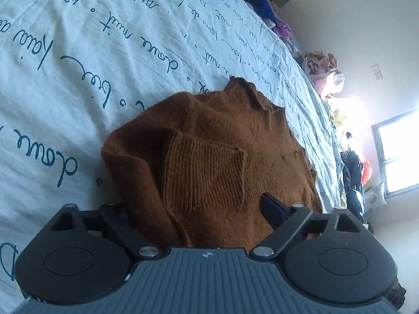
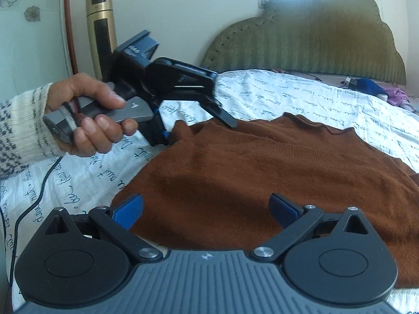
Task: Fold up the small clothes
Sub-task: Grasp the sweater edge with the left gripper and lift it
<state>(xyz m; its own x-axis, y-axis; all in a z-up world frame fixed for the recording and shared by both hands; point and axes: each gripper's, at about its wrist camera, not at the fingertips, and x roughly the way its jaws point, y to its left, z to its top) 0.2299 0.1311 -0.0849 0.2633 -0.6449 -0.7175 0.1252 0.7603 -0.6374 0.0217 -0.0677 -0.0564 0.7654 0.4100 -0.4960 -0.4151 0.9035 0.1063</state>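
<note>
A brown knitted sweater (image 2: 262,167) lies on the bed, partly folded, with a ribbed cuff or hem lying on top in the left wrist view (image 1: 204,167). My left gripper (image 1: 199,209) is open, its jaws set wide around the sweater's near edge; its left finger is hidden by the fabric. In the right wrist view the left gripper (image 2: 204,120) rests at the sweater's far left corner, held by a hand. My right gripper (image 2: 207,206) is open and empty just above the sweater's near edge.
The white sheet with blue script (image 1: 91,52) covers the bed. Piles of clothes (image 1: 324,73) lie along its far edge. A green headboard (image 2: 314,39), a gold tower fan (image 2: 102,31) and a black cable (image 2: 28,201) are nearby.
</note>
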